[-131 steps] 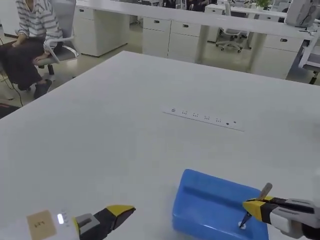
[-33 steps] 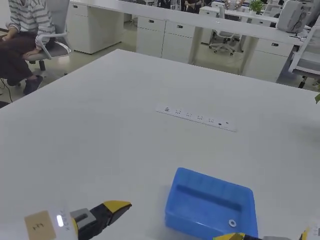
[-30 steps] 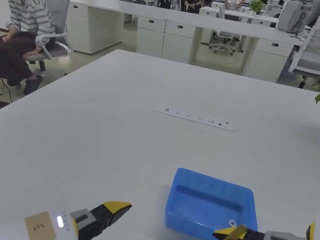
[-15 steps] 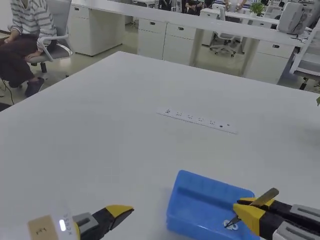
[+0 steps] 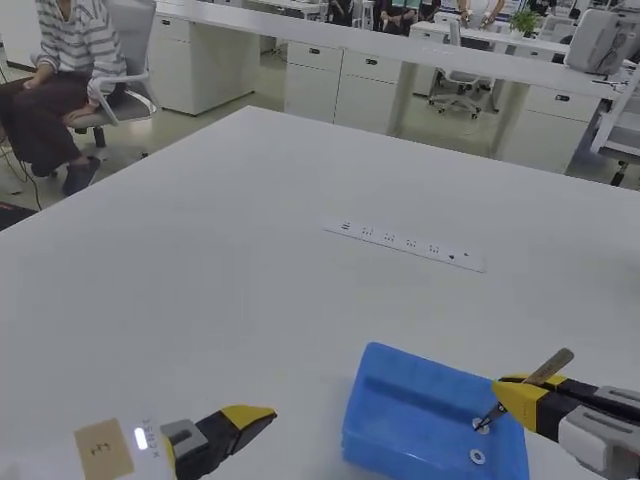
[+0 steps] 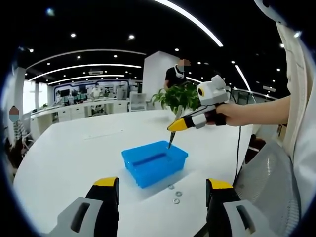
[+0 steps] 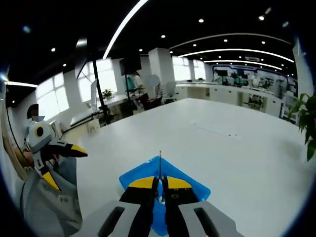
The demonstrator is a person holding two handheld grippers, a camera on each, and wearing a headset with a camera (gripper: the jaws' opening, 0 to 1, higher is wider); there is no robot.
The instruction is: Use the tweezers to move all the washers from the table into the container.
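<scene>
Tweezers dip into the blue container, with two washers lying on the desk.
The white desk carries the container close to the person. The left claw stands wide apart with nothing in it, facing the container. The right claw is pinched narrow on the tweezers, whose tips point down inside the container. One washer in the container lies on its floor. In the left gripper view the two washers on the desk lie just beside its near wall.
</scene>
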